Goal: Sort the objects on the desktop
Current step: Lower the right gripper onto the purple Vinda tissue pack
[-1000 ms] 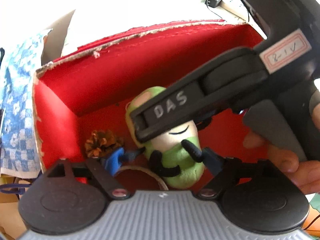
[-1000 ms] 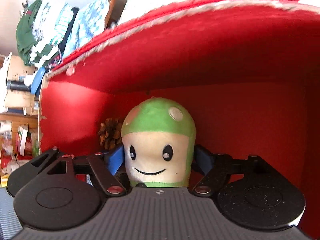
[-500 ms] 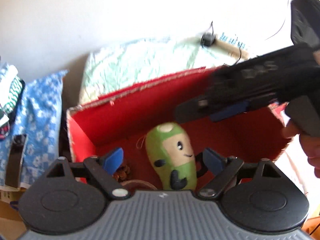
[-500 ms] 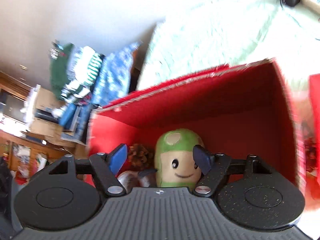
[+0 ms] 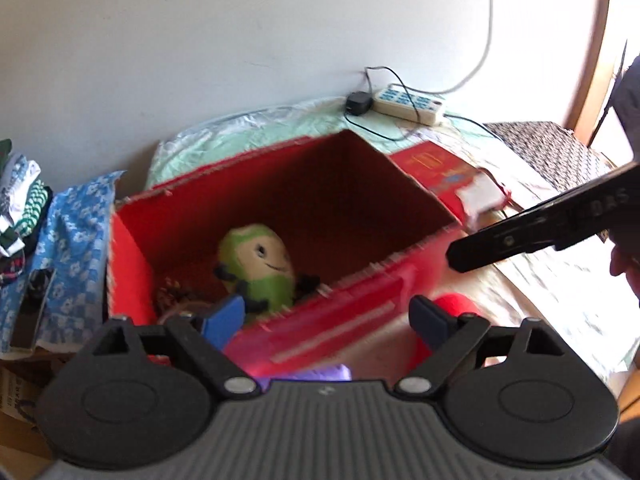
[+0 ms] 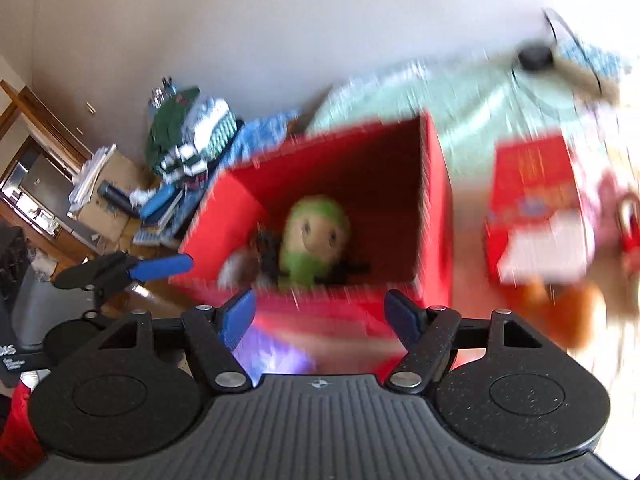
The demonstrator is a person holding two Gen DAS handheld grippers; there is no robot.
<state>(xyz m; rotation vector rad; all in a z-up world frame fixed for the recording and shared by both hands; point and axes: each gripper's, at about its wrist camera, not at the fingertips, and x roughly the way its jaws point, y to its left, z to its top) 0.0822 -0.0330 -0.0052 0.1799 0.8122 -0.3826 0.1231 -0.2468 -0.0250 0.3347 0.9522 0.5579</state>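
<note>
A green plush toy lies inside an open red box, next to a pine cone. The same toy and box show blurred in the right wrist view. My left gripper is open and empty, above the box's near wall. My right gripper is open and empty, back from the box; it also shows from the side in the left wrist view. The left gripper's blue finger shows in the right wrist view.
A red ball-like object lies right of the box. A red flat pack and a power strip lie behind on the pale cloth. Folded clothes and a blue patterned cloth are at the left.
My right gripper let go of the plush toy inside the box and pulled up and back out. My left gripper also rose and backed away from the box.
</note>
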